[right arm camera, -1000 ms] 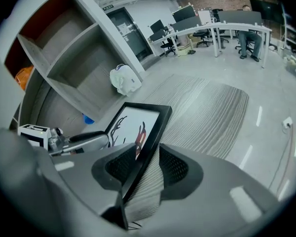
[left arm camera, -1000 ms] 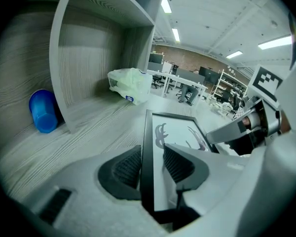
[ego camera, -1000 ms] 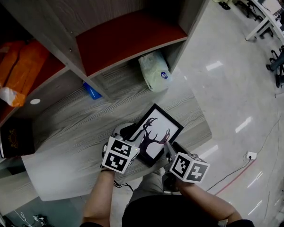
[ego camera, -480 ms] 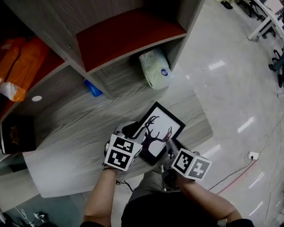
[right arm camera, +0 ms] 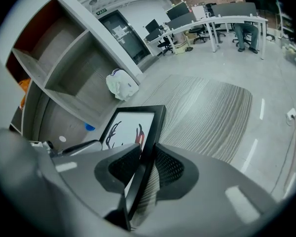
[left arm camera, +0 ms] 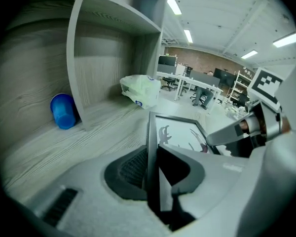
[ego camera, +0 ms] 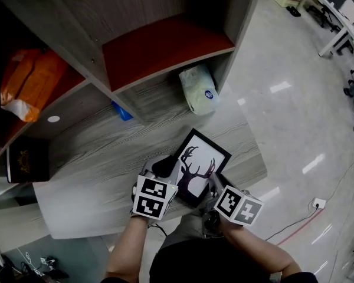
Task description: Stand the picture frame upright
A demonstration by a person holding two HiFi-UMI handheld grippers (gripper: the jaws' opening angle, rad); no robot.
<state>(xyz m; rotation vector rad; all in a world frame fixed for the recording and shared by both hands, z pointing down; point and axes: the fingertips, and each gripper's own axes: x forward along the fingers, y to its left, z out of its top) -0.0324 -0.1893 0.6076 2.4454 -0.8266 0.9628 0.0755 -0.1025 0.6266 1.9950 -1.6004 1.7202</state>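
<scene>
An open office with a glossy floor lies behind a grey wood-grain bench [ego camera: 100,158] that sits under a shelving unit with a red shelf [ego camera: 165,46]. The picture frame [ego camera: 199,161], black-rimmed with a dark antlered deer on white, is face up at the bench's front edge, not yet upright. I cannot tell whether it lies flat or is slightly raised. My left gripper [ego camera: 165,168] has its jaws partly closed on the frame's left rim; they have just been closing, and the rim stands pinched between the pads. My right gripper [ego camera: 215,183] grips the opposite rim the same way, its jaws also just closed in onto it. A white plastic bag [ego camera: 199,88] and a blue cup [left arm camera: 63,110] sit back under the shelving, well apart from the frame.
</scene>
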